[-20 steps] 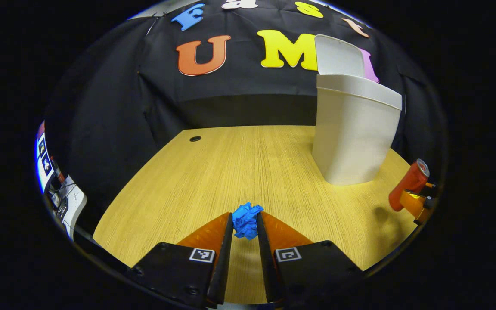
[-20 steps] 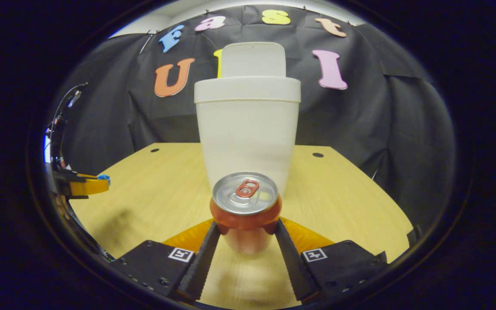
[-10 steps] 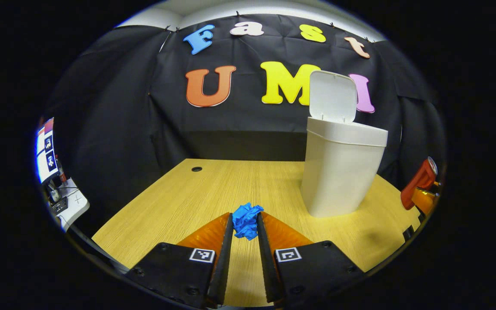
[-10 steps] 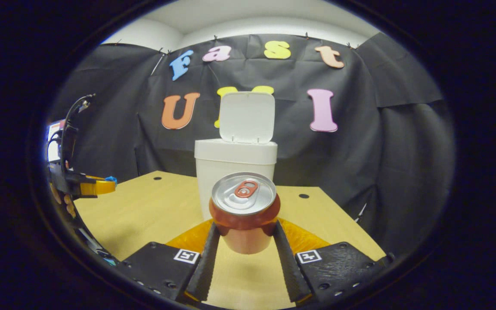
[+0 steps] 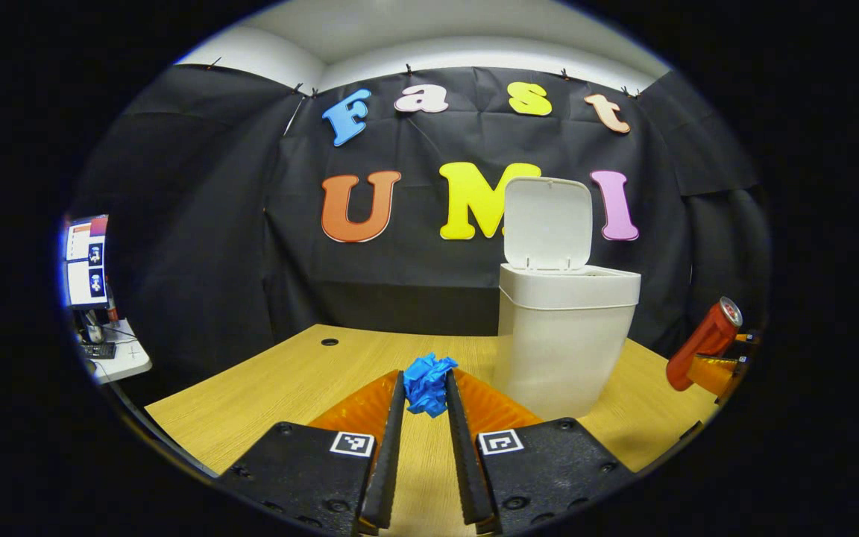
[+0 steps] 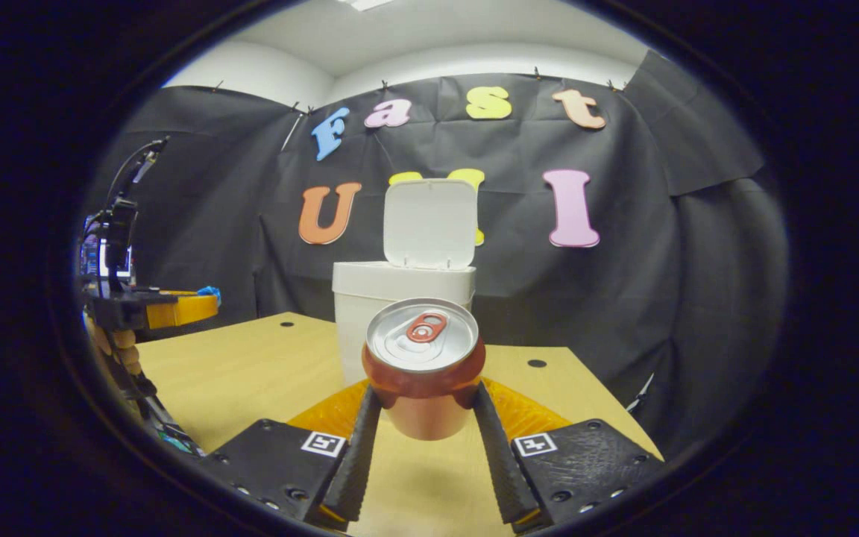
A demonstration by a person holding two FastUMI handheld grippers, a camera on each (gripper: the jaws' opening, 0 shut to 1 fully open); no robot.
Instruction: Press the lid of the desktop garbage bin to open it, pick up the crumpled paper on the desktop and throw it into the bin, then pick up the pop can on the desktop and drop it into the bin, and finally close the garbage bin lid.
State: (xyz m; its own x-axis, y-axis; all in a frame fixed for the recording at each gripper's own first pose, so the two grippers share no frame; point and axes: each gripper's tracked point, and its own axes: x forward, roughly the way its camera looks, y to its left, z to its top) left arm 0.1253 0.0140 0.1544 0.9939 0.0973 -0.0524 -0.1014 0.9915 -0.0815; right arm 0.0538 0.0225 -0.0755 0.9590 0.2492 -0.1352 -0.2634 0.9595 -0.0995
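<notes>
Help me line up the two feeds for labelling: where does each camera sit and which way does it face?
Left gripper view: rides the left gripper, clamping crumpled paper, facing the bin.
Right gripper view: rides the right gripper, clamping the pop can, facing the bin front; a hand shows.
Shared: bin, open lid, desktop.

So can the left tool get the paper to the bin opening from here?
Probably yes: the lid stands open, and nothing lies between the paper and the bin.
</notes>
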